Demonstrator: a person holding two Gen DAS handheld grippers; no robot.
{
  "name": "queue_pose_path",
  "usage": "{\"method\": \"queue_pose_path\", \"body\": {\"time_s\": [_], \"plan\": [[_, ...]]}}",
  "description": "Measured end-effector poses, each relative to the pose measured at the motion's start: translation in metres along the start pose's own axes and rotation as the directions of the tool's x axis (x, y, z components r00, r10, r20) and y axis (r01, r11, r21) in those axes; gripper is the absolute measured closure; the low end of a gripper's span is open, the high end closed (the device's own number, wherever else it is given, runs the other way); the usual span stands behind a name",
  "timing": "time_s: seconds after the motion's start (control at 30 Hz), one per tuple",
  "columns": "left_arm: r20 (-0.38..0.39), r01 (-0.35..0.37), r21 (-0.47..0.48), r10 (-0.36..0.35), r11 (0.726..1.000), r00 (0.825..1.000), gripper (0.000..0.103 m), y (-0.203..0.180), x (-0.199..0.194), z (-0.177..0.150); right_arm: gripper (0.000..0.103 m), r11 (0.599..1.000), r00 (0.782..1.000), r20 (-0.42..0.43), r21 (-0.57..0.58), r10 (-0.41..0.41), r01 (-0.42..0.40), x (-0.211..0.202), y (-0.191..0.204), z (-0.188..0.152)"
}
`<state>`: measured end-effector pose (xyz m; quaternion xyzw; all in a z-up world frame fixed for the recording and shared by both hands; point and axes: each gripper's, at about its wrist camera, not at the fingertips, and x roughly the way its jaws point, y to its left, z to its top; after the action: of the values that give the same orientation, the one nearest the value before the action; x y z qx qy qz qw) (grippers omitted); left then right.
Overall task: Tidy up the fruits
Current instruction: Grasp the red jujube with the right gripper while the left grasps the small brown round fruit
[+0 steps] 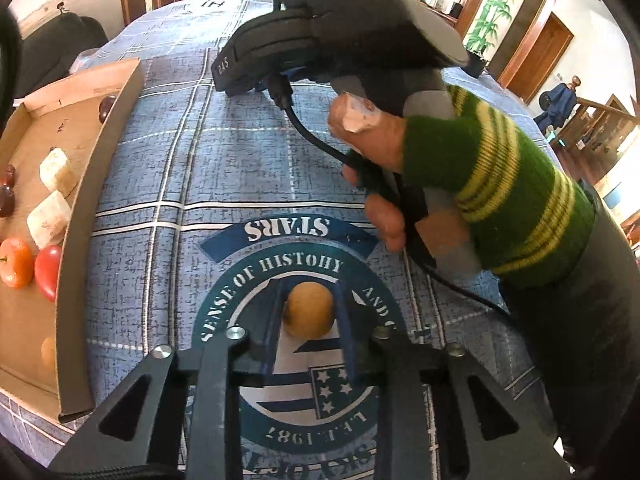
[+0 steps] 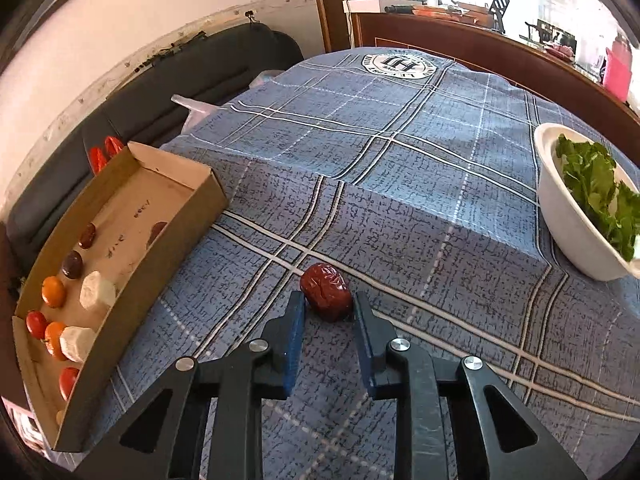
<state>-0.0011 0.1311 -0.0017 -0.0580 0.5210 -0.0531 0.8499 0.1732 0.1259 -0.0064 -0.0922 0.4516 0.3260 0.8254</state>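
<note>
In the left wrist view, a round tan fruit [image 1: 308,311] lies on the blue tablecloth between the two fingers of my left gripper [image 1: 308,300]; the jaws stand just at its sides, and I cannot tell whether they press it. In the right wrist view, a wrinkled red date [image 2: 327,290] lies on the cloth between the tips of my right gripper [image 2: 326,306], whose jaws are open around it with small gaps. A cardboard tray [image 2: 168,276] at the left holds several small red, orange, dark and white pieces; it also shows in the left wrist view [image 1: 86,216].
A white bowl [image 2: 560,216] of green leaves stands at the right of the table. The right hand and its gripper body [image 1: 332,40], with a black cable [image 1: 316,136], hang over the table in the left wrist view. A dark sofa [image 2: 192,76] lies beyond the table's left edge.
</note>
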Motion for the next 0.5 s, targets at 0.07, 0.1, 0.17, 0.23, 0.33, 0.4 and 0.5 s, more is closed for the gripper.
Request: {"method": "queue_pose_path", "body": {"time_s": [0.07,0.1,0.17,0.23,0.33,0.4,0.5], "plan": [[0.005,-0.011,0.01,0.011,1.0,1.0,0.081,-0.003,0.0,0.0,0.079,1.0,1.0,0.009,0.004,0.012,-0.012,-0.009,0.001,-0.005],[0.007,-0.014,0.011,0.014,1.0,1.0,0.081,-0.006,0.0,-0.001,0.079,1.0,1.0,0.018,0.006,0.016,-0.016,-0.017,0.002,-0.009],[0.011,-0.02,0.004,0.02,1.0,1.0,0.081,-0.005,-0.002,0.0,0.079,0.999,0.999,0.031,0.016,0.036,-0.037,-0.03,0.002,-0.014],[0.022,-0.028,-0.006,0.029,1.0,0.999,0.081,-0.003,-0.007,0.0,0.08,0.998,0.997,0.052,0.031,0.055,-0.057,-0.048,0.003,-0.022],[0.045,-0.061,-0.019,0.062,0.998,0.997,0.08,0.001,-0.018,0.0,0.08,0.995,0.993,0.082,0.047,0.079,-0.083,-0.072,0.005,-0.033],[0.061,-0.08,-0.033,0.082,0.996,0.995,0.08,0.004,-0.025,0.001,0.08,0.994,0.991,0.101,0.057,0.092,-0.098,-0.087,0.007,-0.042],[0.083,-0.103,-0.049,0.107,0.994,0.991,0.08,0.009,-0.036,0.0,0.081,0.991,0.987,0.125,0.072,0.105,-0.115,-0.103,0.008,-0.052]]}}
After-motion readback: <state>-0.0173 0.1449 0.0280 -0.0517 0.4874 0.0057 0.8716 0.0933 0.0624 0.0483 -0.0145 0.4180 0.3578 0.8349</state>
